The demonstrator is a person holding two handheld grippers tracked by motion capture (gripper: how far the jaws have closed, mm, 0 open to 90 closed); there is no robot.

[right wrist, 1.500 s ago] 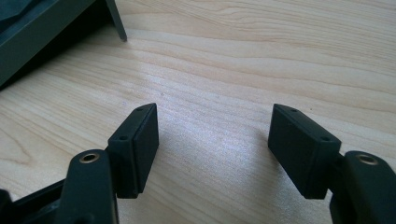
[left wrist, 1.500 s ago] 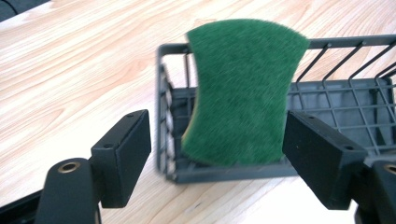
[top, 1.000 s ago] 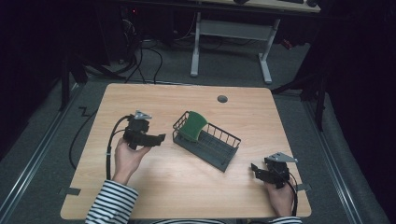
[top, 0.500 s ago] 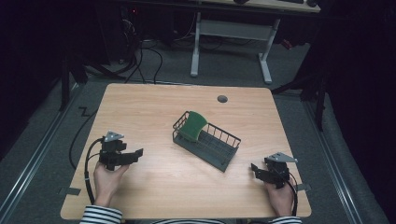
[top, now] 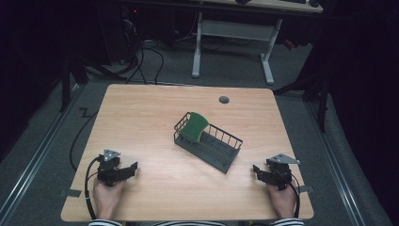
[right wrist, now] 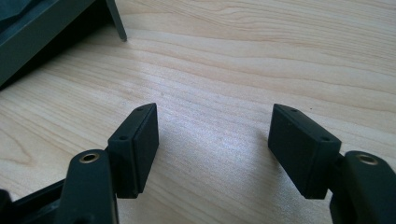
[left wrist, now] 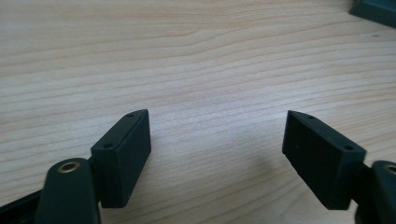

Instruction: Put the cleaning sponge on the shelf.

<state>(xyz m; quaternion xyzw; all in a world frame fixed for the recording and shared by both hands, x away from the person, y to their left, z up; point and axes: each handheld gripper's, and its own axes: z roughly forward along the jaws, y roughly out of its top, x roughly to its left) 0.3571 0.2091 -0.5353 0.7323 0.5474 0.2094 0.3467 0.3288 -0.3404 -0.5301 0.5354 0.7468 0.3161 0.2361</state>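
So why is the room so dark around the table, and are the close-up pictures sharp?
High view: light falls on the table alone, leaving the floor and desk behind dim. Left gripper view: wood grain sharp, the near tool slightly soft. Right gripper view: a pale sheen on the wood between the right tool jaws.

Wooden table (top: 141,122); wire rack (top: 209,146) at centre.
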